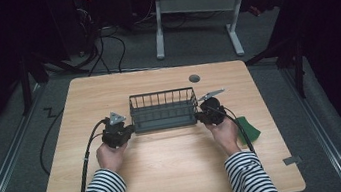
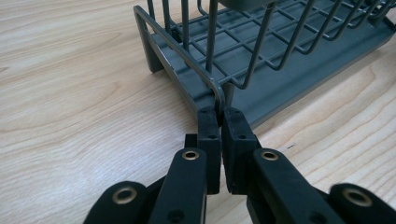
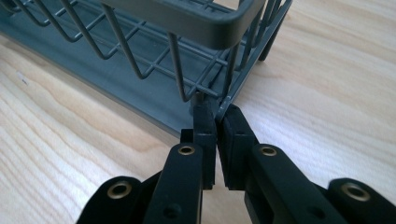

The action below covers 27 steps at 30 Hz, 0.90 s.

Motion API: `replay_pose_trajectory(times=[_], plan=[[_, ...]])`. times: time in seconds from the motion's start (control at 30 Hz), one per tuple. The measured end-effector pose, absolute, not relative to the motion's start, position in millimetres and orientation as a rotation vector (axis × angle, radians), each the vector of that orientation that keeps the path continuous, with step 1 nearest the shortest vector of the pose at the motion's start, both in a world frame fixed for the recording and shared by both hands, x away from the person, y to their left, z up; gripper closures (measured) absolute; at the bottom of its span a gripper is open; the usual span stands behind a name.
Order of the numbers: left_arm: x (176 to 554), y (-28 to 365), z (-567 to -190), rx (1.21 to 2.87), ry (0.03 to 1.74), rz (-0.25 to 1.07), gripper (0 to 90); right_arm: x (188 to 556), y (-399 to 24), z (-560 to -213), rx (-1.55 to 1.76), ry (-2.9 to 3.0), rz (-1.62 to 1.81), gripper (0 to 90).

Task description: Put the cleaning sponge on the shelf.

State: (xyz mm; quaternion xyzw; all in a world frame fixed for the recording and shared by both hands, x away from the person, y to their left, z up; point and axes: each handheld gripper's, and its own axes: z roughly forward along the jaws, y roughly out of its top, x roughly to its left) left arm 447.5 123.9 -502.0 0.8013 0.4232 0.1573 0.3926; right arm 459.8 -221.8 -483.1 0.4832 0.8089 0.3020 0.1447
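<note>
A dark grey wire dish rack (image 1: 163, 109) on its grey tray stands in the middle of the wooden table (image 1: 168, 167). My left gripper (image 1: 128, 130) is at the rack's left end, shut on the tray's thin rim (image 2: 212, 91) at the near corner. At the right end my right gripper (image 1: 199, 117) is shut on the rack's lower corner edge (image 3: 223, 105). In the left gripper view the jaws (image 2: 219, 114) pinch the rim between them. In the right gripper view the gripper (image 3: 215, 114) clamps the corner. The rack holds nothing that I can see.
A green cloth (image 1: 249, 128) lies near the table's right edge, beside the right hand. A round cable hole (image 1: 194, 78) is behind the rack. Another desk's white legs (image 1: 234, 31) stand on the floor beyond. Cables trail off the table's left side.
</note>
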Motion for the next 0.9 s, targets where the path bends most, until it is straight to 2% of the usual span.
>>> replay_pose_trajectory(times=[0.53, 0.9], plan=[[451, 91, -504, 2.061, 1.011, 0.342, 87.3, 436, -252, -482, 1.446, 2.323, 0.816, 86.5], [455, 73, -509, 2.068, 0.987, 0.358, 87.3, 415, -266, -485, 1.445, 2.319, 0.795, 86.4]])
